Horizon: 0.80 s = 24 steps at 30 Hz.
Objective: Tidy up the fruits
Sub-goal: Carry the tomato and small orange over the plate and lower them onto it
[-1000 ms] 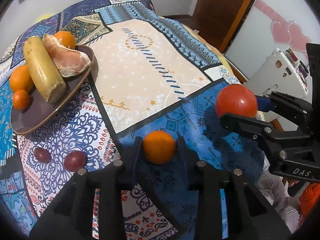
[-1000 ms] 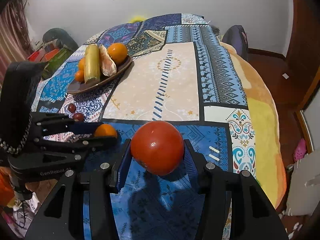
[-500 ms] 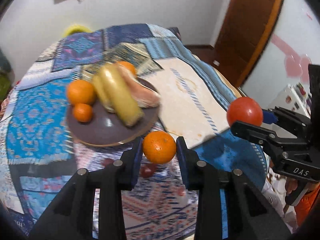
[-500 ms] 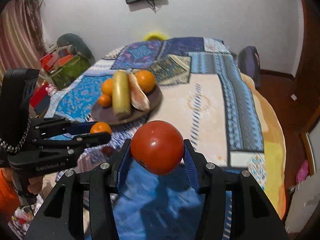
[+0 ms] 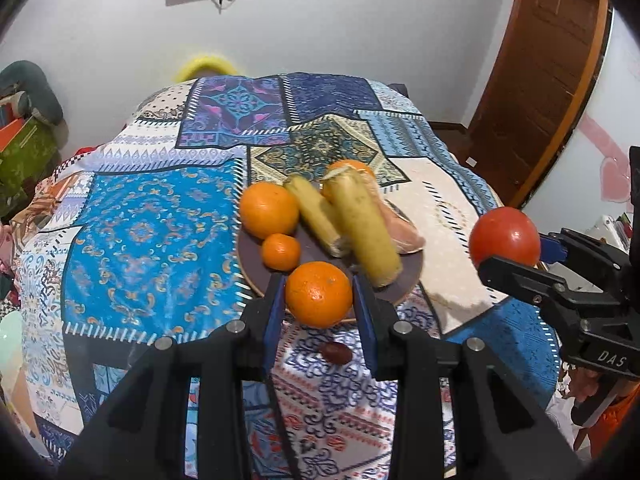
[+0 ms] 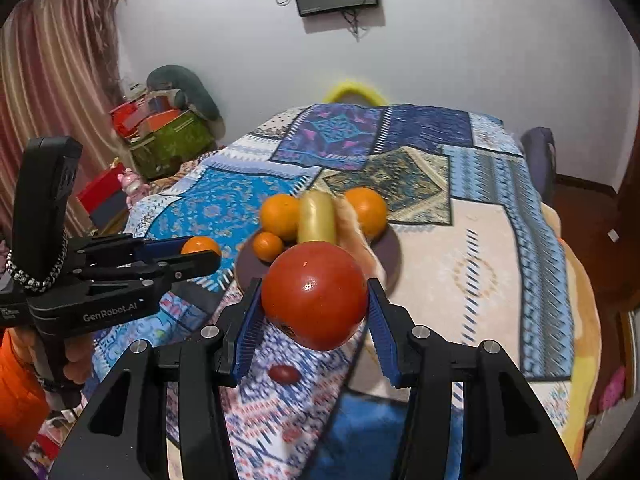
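Observation:
My left gripper [image 5: 319,300] is shut on an orange [image 5: 319,294], held above the near rim of the dark plate [image 5: 408,276]. The plate carries two oranges [image 5: 269,210], a small mandarin [image 5: 281,252], two long yellow fruits [image 5: 366,226] and a peeled pinkish piece [image 5: 402,230]. My right gripper [image 6: 316,312] is shut on a red tomato [image 6: 316,294], held in the air to the right of the plate [image 6: 394,256]. The left gripper [image 6: 196,254] with its orange [image 6: 199,245] shows at left in the right wrist view. The tomato [image 5: 505,237] shows at right in the left wrist view.
A small dark red fruit [image 5: 337,353] lies on the patchwork cloth [image 5: 152,232] just in front of the plate; it also shows as the dark red fruit [image 6: 285,374] below the tomato. Boxes and a cushion [image 6: 168,136] stand at the far left. A wooden door [image 5: 540,80] is at right.
Both grippers have risen and swung toward the plate, each carrying its fruit. The plate has come from the far left to the middle of both views.

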Motion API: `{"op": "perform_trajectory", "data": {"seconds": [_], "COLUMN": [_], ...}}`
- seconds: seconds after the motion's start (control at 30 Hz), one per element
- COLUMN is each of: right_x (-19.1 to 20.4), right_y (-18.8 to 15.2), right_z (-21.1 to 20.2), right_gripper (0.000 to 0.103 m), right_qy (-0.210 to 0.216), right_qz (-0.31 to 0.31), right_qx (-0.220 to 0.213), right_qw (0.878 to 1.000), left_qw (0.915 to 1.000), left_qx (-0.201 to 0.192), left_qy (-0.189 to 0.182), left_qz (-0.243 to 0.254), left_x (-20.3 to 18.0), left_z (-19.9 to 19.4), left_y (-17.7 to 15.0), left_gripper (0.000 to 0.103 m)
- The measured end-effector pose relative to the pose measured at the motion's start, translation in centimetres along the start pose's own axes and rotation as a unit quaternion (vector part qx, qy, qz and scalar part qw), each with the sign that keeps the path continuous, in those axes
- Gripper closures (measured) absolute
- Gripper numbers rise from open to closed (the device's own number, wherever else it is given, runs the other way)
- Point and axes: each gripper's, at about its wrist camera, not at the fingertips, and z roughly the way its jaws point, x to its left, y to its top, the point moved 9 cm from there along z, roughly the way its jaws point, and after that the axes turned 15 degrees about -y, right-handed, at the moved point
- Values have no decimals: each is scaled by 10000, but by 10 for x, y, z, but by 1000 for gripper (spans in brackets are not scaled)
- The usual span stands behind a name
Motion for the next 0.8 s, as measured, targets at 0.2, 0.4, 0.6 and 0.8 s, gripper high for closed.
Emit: {"op": "perform_trajectory", "data": {"seconds": [0.2,0.4,0.6,0.8], "right_x": [21,38,50,61], "right_y": [7,9,9,7], "right_z": [23,44,63,78], "right_gripper": [57,57,57,56], "right_qy": [97,199,292,383], "right_qz": [-116,-234,-281,-339], "right_qx": [84,197,306,406], "right_qw": [9999,9993,9987,9979], "left_qw": [9999,9999,9995,9992], "left_qx": [-92,-71,-119,-57], "left_qy": [53,70,34,5], "left_qz": [-14,-80,-276,-394], "left_x": [17,33,49,60], "left_z": [3,12,19,29], "left_y": [2,3,1,0], "left_gripper": [69,69,69,69]}}
